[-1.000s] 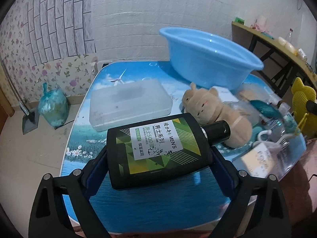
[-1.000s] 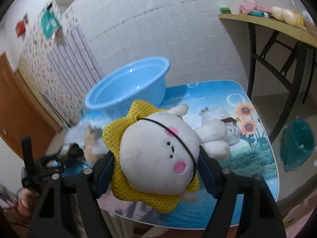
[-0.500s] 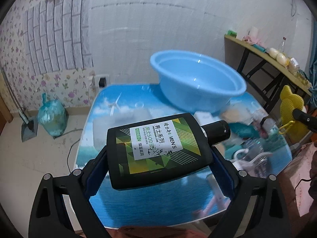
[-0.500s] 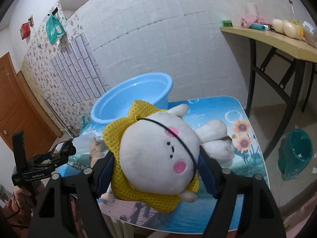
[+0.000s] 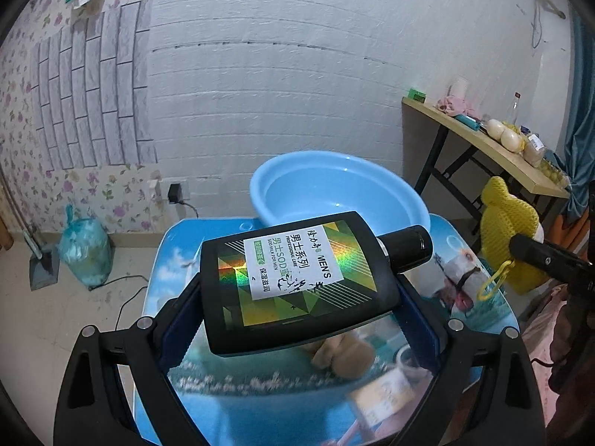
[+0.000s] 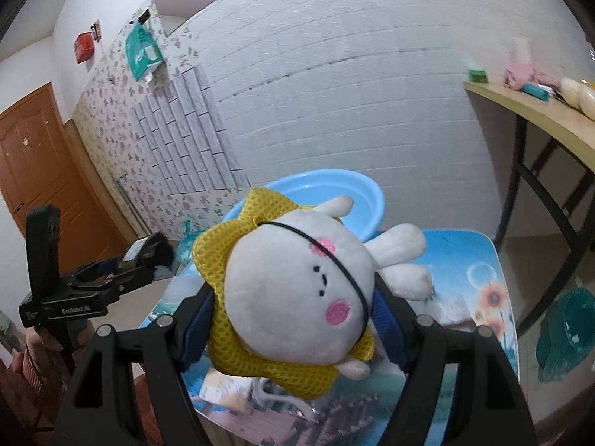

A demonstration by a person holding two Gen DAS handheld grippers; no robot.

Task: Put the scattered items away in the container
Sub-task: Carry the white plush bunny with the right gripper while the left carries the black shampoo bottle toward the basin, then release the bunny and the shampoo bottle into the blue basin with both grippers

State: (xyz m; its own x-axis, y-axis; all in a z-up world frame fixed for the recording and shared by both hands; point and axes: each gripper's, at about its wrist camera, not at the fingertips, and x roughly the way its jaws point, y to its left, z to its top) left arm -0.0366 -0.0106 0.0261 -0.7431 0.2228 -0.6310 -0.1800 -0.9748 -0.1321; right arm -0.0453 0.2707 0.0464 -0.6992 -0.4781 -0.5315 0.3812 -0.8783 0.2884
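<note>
My left gripper (image 5: pixel 297 290) is shut on a black lotion bottle (image 5: pixel 293 282) with a green and white label, held flat above the table, its cap pointing right. Beyond it stands the empty light blue basin (image 5: pixel 334 193) at the far side of the table. My right gripper (image 6: pixel 293 297) is shut on a white plush rabbit in a yellow mesh wrap (image 6: pixel 297 290), raised in front of the basin (image 6: pixel 357 189). The plush rabbit (image 5: pixel 509 230) and right gripper also show at the right edge of the left wrist view. The left gripper with its bottle (image 6: pixel 145 256) appears at the left of the right wrist view.
A picture-printed table (image 5: pixel 178 260) carries a brown plush toy (image 5: pixel 346 353), a cup and packets below my left gripper. A wooden side table (image 5: pixel 483 141) with clutter stands at the right. A filled bag (image 5: pixel 85 256) and a dustpan sit on the floor at left; a teal bin (image 6: pixel 569 334) stands at right.
Both grippers have risen with their loads. The table items and the clear box have dropped down out of the left view, and the basin now sits lower and more open to view.
</note>
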